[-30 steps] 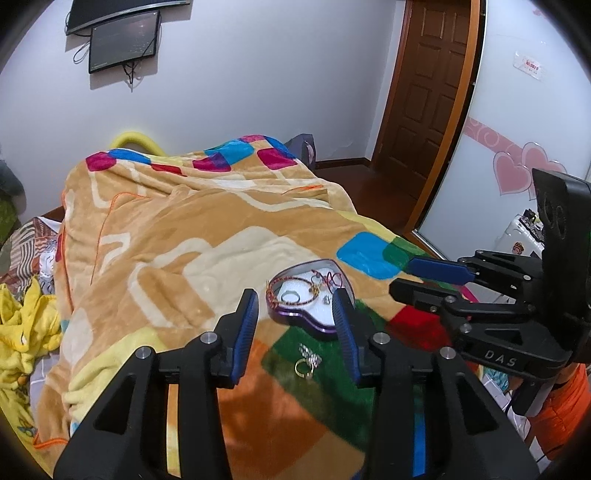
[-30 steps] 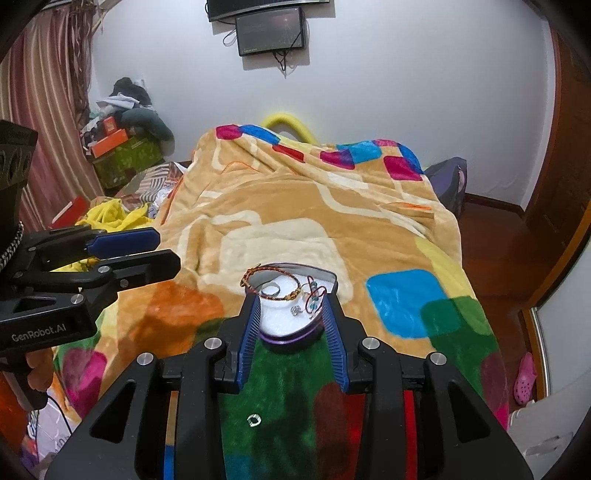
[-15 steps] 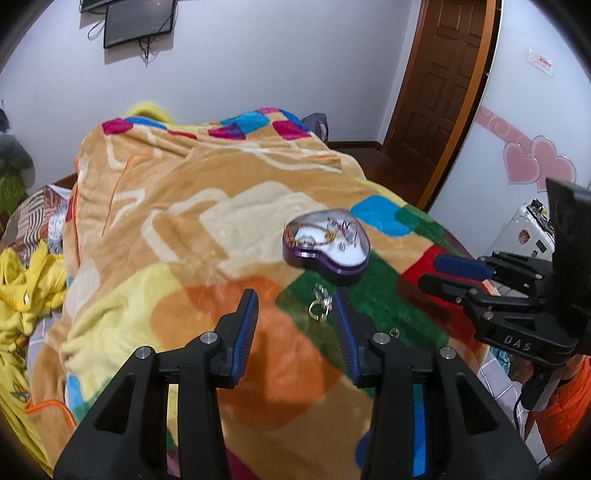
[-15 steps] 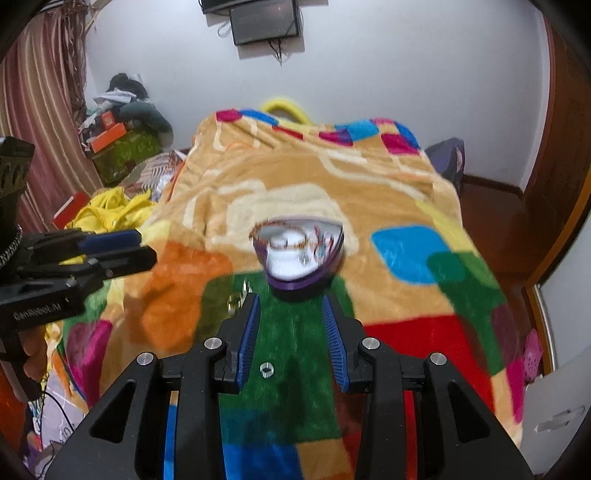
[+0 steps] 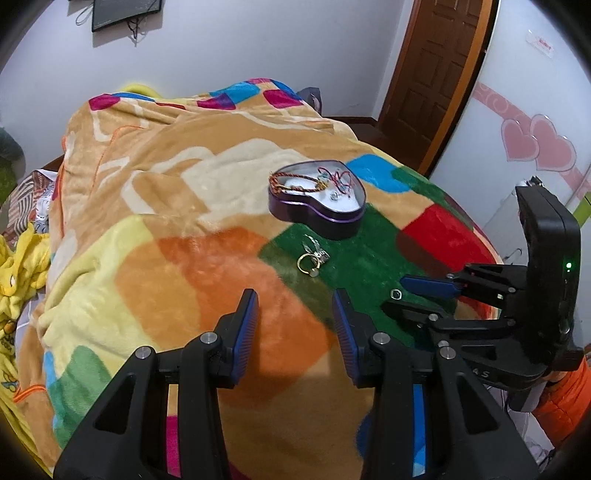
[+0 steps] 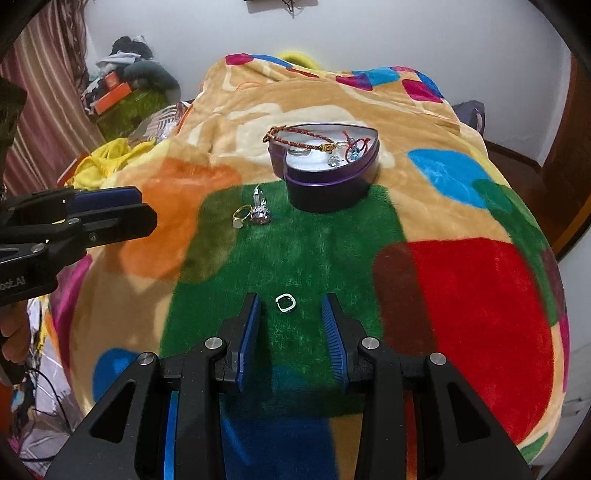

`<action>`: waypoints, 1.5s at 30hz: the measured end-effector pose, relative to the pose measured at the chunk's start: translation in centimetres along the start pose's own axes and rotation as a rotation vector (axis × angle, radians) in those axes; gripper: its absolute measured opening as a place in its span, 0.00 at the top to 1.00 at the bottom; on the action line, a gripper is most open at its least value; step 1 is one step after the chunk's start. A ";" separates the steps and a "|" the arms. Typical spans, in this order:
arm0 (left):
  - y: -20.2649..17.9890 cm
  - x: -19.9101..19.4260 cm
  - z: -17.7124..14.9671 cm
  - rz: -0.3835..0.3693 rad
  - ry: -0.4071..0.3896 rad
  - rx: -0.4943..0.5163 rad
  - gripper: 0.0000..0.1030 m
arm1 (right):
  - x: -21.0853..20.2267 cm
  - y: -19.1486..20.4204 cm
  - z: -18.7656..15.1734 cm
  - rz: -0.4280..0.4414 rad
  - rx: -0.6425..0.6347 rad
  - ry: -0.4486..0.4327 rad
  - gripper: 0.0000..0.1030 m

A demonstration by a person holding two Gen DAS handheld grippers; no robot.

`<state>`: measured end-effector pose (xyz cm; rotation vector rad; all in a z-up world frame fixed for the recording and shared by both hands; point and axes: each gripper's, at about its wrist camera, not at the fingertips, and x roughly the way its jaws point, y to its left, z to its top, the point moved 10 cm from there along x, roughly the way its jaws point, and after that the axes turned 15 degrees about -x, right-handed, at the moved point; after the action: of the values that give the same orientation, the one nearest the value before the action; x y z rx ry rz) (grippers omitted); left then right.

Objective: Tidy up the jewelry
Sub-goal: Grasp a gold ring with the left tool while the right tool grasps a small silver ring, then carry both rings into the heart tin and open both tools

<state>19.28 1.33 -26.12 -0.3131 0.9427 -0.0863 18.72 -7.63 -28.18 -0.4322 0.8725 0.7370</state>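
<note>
Both tools are matte black plastic with triangular cut-outs in their frames and round silver screws at the joints. The left gripper (image 5: 295,306) has two long fingers (image 5: 246,321) faced with ribbed blue pads; white lettering ending in "AI" marks its side. The right gripper (image 6: 291,314) has the same blue-padded fingers (image 6: 334,332), faint raised letters on its frame, and a black box at its back with a small green light. An orange sleeve (image 5: 565,398) shows behind it.

Patchwork blanket (image 6: 461,288) over the bed. Brown door (image 5: 439,70) at right, monitor (image 5: 125,13) high on the wall. Yellow cloth (image 6: 107,158) and clutter (image 6: 125,88) at left.
</note>
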 end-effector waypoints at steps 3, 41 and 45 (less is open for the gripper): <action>-0.1 0.4 0.0 -0.003 0.006 0.005 0.61 | -0.2 0.0 0.0 0.010 -0.007 -0.008 0.87; -1.3 6.9 0.6 0.004 0.090 0.047 0.86 | -2.7 -3.6 2.1 0.012 0.089 -0.133 0.90; -1.0 6.0 0.5 0.008 0.081 0.044 0.86 | -3.2 -3.8 2.2 0.002 0.094 -0.141 0.90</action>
<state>23.33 -0.79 -30.25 -0.2669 1.0211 -0.1132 21.33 -10.17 -24.17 -0.2920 0.7714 0.7161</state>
